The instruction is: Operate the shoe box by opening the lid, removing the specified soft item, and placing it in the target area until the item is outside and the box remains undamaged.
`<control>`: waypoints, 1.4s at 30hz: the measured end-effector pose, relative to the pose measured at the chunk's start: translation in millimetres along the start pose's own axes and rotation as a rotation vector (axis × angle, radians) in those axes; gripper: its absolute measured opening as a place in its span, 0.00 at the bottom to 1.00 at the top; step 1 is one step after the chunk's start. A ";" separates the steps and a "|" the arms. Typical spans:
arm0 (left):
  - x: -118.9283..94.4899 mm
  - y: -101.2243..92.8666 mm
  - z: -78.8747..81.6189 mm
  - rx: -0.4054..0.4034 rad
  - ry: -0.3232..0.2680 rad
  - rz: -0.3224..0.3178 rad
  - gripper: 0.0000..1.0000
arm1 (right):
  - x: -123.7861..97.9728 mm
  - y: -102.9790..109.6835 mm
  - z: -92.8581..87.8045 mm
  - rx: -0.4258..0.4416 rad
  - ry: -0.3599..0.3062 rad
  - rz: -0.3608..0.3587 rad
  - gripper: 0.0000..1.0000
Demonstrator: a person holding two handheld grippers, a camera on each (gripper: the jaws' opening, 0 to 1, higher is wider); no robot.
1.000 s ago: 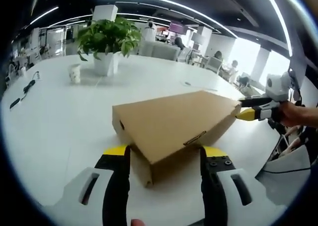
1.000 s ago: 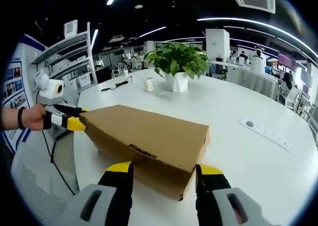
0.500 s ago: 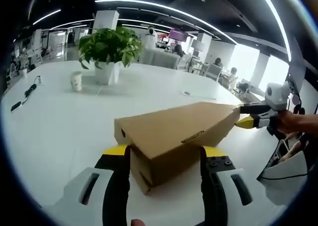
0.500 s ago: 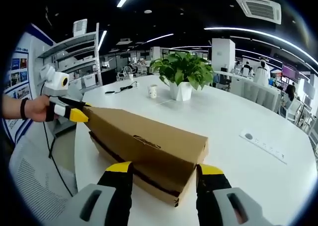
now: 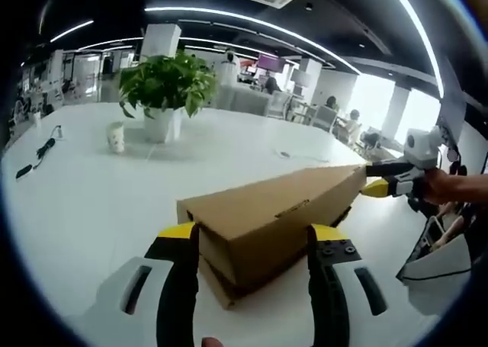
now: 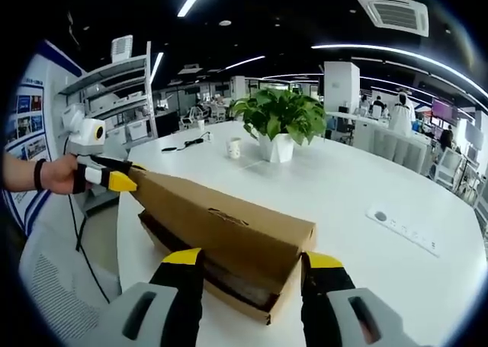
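Raised higher than before: 1 lid [image 6: 229,221] of 1 shoe box [image 5: 252,244], gripped at opposite ends by left gripper [image 5: 249,236] and right gripper [image 6: 248,263]; 1 plant [image 6: 280,118], 1 cup [image 5: 115,136] beyond.

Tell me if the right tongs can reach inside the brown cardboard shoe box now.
Probably not yet. The brown cardboard shoe box shows a narrow gap, with its lid raised slightly at both ends by the right tongs and left tongs.
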State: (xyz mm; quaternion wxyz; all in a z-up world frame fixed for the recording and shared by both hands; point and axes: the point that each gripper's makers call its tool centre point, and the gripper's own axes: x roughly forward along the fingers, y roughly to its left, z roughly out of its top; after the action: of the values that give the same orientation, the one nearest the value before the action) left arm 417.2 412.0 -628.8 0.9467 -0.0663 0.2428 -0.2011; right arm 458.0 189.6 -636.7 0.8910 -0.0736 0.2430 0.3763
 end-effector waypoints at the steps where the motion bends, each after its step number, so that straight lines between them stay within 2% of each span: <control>1: 0.1 -0.2 -0.8 0.051 0.010 -0.007 0.56 | 0.1 -0.6 1.8 0.002 -0.001 -0.001 0.48; 9: -0.2 -1.0 -2.1 0.121 0.027 -0.024 0.58 | -0.1 -2.0 6.7 0.000 0.000 0.001 0.48; 14: -0.6 0.9 -2.9 0.230 0.046 -0.017 0.57 | -1.1 -2.8 10.5 -0.001 -0.005 -0.001 0.48; 18: -1.1 3.7 0.0 0.230 0.038 -0.016 0.54 | -1.0 -3.5 14.5 0.000 -0.013 -0.001 0.48; 23: 1.5 7.9 -3.5 0.266 0.053 0.002 0.49 | -1.4 -3.9 17.9 -0.009 -0.011 -0.002 0.48; 26: 1.8 16.9 -6.1 0.270 0.059 0.046 0.44 | -1.9 -4.7 21.8 -0.006 -0.018 -0.003 0.48; 33: 2.4 32.1 -3.2 0.250 0.028 0.122 0.37 | -1.8 -6.1 29.1 -0.015 -0.026 -0.003 0.48; 37: 5.0 35.8 -0.2 0.258 0.014 0.147 0.33 | -1.3 -6.9 33.9 -0.022 -0.025 -0.003 0.48; 42: 7.7 36.1 4.0 0.289 0.000 0.177 0.22 | -1.4 -8.0 37.1 -0.027 -0.018 -0.002 0.49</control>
State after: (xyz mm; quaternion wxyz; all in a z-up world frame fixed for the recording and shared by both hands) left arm 437.8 441.8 -636.6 0.9604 0.0922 0.2161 -0.1498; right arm 476.8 194.7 -604.1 0.8925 -0.0824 0.2298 0.3792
